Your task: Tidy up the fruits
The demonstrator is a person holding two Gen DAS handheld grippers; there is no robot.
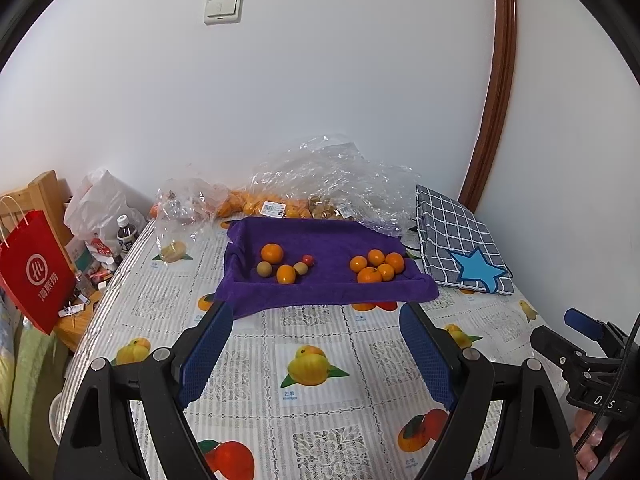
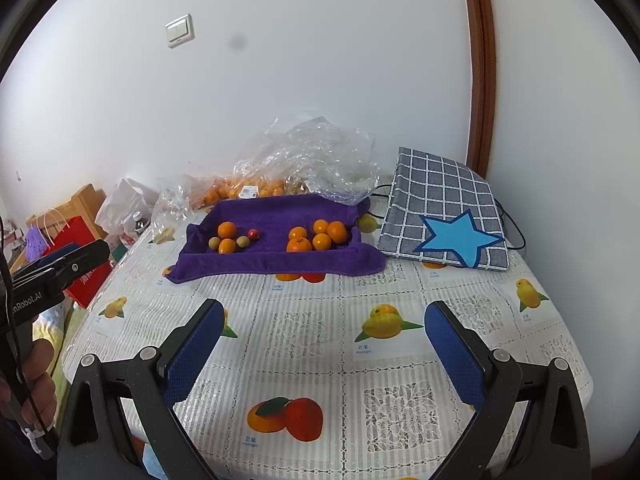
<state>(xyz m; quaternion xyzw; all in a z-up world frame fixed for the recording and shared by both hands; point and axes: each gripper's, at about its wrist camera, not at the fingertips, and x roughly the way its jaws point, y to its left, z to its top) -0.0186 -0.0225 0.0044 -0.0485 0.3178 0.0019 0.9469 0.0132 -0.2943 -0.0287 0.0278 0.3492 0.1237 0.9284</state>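
Left wrist view: left gripper (image 1: 316,320) low over the near worktop, blue-padded jaws spread wide, nothing between them.
Right wrist view: right gripper (image 2: 324,316) likewise above the near worktop, jaws spread and bare.
Worktop (image 2: 312,332): covered by a lace-pattern cloth with printed fruit pictures; under the pictures sits small blue print, Chinese characters with "mango" beneath, only just readable.
Purple towel (image 1: 320,240): far centre of the worktop, edges raised like a tray.
Oranges, right group (image 1: 376,266): six clustered together on the towel's right side, touching one another.
Mixed fruits, left group (image 1: 282,264): two oranges, two small tan-green round fruits and one small red fruit, on the towel's left side, well apart from the right group.
Plastic bags (image 1: 320,176): crumpled and clear, behind the towel against the wall; more oranges and brownish fruit show through, with white barcode price labels too small to read.
Red paper bag (image 1: 36,276): far left beyond the worktop edge, white round logo and white Chinese characters, partly cut off.
Checked cloth bag (image 1: 456,236): right of the towel, grey grid with a blue star.
Gripper writing: "nRobot.AI" readable on the left gripper's body in the right wrist view, its start cut off; "D S" on the right gripper's body in the left wrist view.
Bottle (image 1: 125,234): dark, white cap, among clutter at far left; label unreadable.
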